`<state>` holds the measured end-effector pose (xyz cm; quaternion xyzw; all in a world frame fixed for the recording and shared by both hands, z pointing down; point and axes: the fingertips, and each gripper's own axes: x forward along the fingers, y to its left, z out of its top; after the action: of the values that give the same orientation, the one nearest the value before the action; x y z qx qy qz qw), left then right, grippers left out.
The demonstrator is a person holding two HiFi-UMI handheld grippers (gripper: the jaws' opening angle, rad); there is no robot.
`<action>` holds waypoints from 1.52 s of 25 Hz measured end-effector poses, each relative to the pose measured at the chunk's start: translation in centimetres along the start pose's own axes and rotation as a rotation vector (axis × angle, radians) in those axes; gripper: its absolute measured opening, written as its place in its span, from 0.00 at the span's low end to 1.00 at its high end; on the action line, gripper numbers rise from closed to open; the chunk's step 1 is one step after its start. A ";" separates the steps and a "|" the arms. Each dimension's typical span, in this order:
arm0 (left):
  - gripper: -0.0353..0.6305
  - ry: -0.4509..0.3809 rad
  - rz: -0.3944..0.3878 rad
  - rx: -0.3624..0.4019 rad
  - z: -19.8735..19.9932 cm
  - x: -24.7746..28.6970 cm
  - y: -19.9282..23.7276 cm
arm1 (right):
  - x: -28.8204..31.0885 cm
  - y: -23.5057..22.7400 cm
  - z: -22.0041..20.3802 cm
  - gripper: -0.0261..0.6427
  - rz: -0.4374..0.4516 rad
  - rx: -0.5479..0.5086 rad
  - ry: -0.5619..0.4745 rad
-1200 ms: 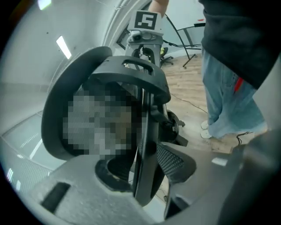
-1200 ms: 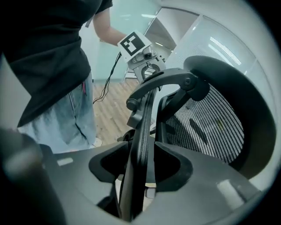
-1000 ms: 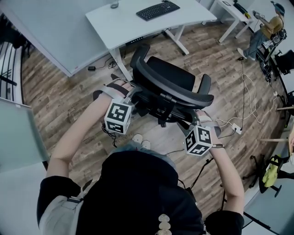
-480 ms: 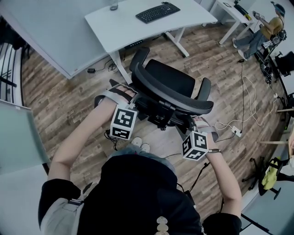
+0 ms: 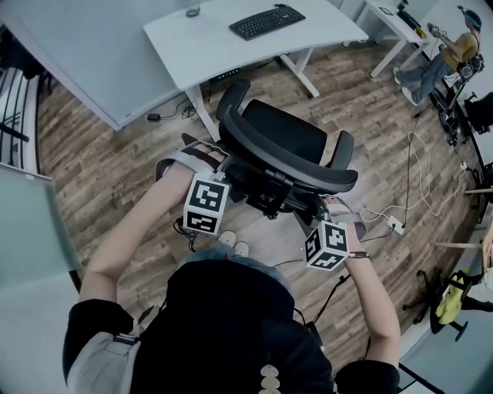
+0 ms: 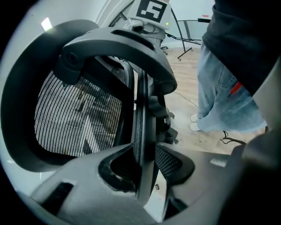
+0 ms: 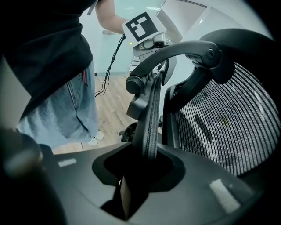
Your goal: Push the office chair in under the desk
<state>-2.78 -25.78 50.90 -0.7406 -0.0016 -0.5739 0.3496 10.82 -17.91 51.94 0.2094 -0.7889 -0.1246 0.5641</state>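
Note:
The black office chair (image 5: 289, 131) stands just in front of the white desk (image 5: 231, 42), its seat turned toward the desk and its mesh backrest (image 5: 285, 165) toward me. My left gripper (image 5: 218, 178) holds the backrest's left end. Its pads (image 6: 169, 160) press on the thin rim in the left gripper (image 6: 142, 167) view, beside the mesh (image 6: 79, 114). At the right end, my right gripper (image 5: 323, 209) has the rim between its jaws, which are closing on it, as the right gripper (image 7: 145, 171) view shows next to the mesh (image 7: 228, 123).
A black keyboard (image 5: 266, 18) lies on the desk. Desk legs (image 5: 202, 108) flank the gap ahead of the chair. Cables and a power strip (image 5: 395, 223) lie on the wood floor at right. A seated person (image 5: 454, 46) and another desk (image 5: 385, 15) are far right.
Both marker cubes have shifted a little inward and down along the backrest's ends. The chair stands in nearly the same spot.

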 end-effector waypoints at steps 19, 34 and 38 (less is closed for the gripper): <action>0.26 0.022 0.048 -0.068 0.6 4.6 6.1 | 2.7 -7.2 -4.8 0.21 -0.007 -0.080 -0.027; 0.26 0.091 0.083 -0.197 2.7 9.7 14.4 | 5.3 -17.1 -11.5 0.22 0.036 -0.204 -0.095; 0.27 0.118 0.099 -0.237 3.0 11.1 17.2 | 6.2 -20.6 -13.4 0.22 0.048 -0.252 -0.124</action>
<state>10.54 -41.67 51.20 -0.7407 0.1233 -0.5947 0.2871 25.62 -38.43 52.64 0.1099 -0.8051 -0.2219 0.5390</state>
